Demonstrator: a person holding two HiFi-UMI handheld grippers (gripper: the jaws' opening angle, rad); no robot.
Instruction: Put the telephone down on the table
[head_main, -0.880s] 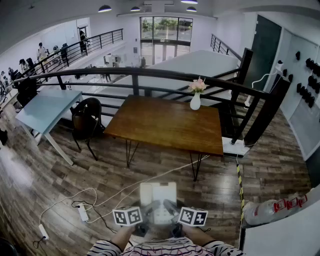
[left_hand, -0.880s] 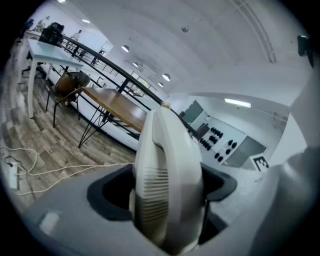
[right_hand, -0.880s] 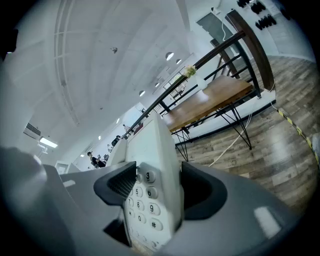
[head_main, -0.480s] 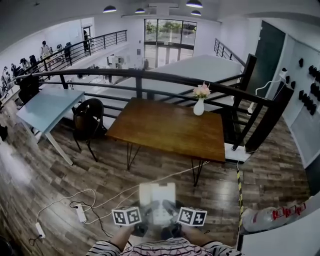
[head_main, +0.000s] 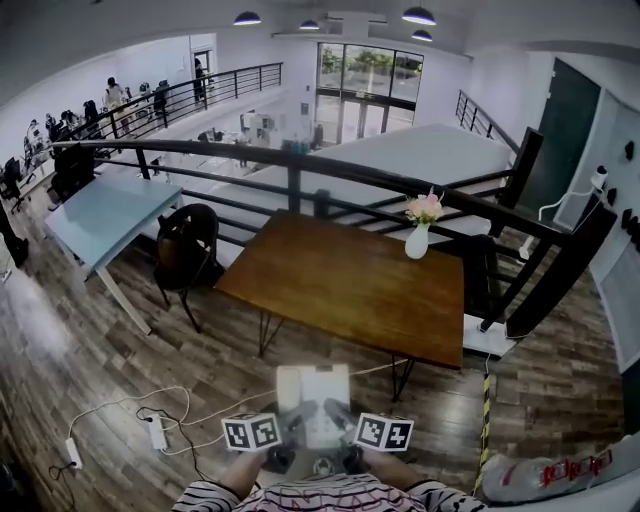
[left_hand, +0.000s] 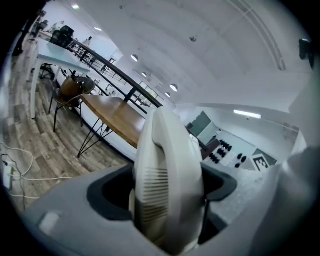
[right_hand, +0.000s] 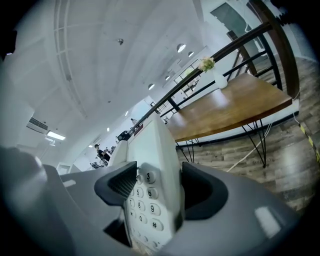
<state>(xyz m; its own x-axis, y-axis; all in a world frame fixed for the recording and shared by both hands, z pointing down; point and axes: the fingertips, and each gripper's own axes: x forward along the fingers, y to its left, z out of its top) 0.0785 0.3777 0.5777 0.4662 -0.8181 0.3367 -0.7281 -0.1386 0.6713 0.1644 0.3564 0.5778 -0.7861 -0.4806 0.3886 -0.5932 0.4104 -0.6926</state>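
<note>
A white desk telephone (head_main: 314, 398) hangs in the air low in the head view, carried between both grippers. My left gripper (head_main: 292, 422) is shut on its handset side (left_hand: 167, 190), the jaws standing wide around it. My right gripper (head_main: 339, 420) is shut on the keypad side (right_hand: 150, 200), one pad on the number keys and the other on the underside. The brown wooden table (head_main: 350, 285) stands ahead of the phone, a stretch of wood floor between them. A white vase with pink flowers (head_main: 419, 232) sits at its far right corner.
A dark chair (head_main: 188, 250) stands left of the wooden table, beside a pale blue table (head_main: 105, 212). A black railing (head_main: 400, 180) runs behind both. White cables and a power strip (head_main: 157, 432) lie on the floor at the left. Yellow-black tape (head_main: 487, 400) marks the floor at the right.
The head view has swung left and the wooden table has shifted right and down in it. The telephone stays held between both grippers in the same place.
</note>
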